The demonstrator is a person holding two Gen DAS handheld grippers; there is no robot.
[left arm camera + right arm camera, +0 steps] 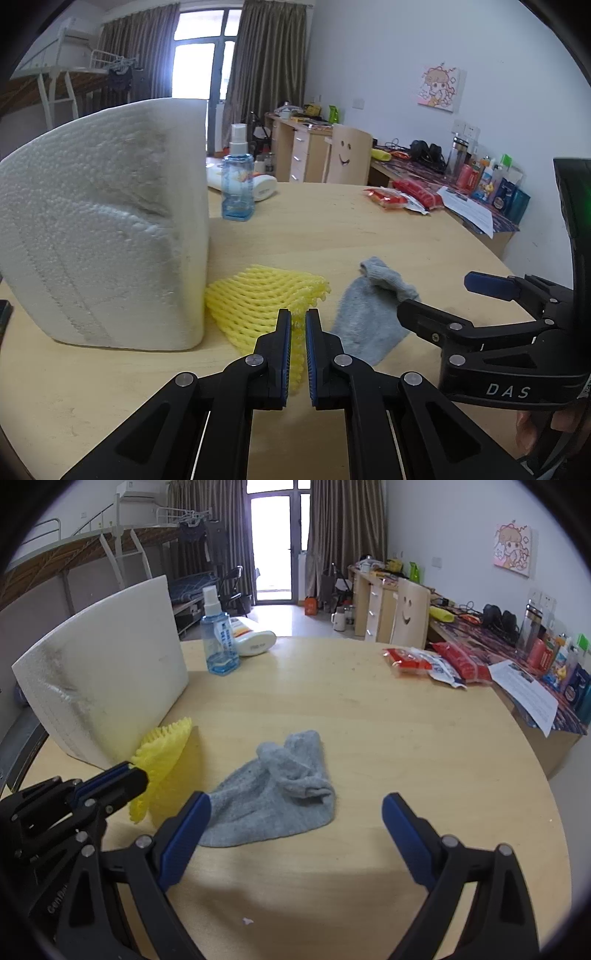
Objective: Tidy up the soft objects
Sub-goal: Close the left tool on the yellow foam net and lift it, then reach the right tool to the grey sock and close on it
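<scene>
Yellow foam net lies on the counter against the white foam block, pinched by left gripper fingers; lifting may snag the block. Right gripper fingers spread over the grey sock.

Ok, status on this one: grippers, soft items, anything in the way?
Left gripper shut on yellow foam net. Right gripper open, over grey sock, not gripping. White foam block right beside the net.

Blue spray bottle beside white tube, red snack packets on wooden table
</scene>
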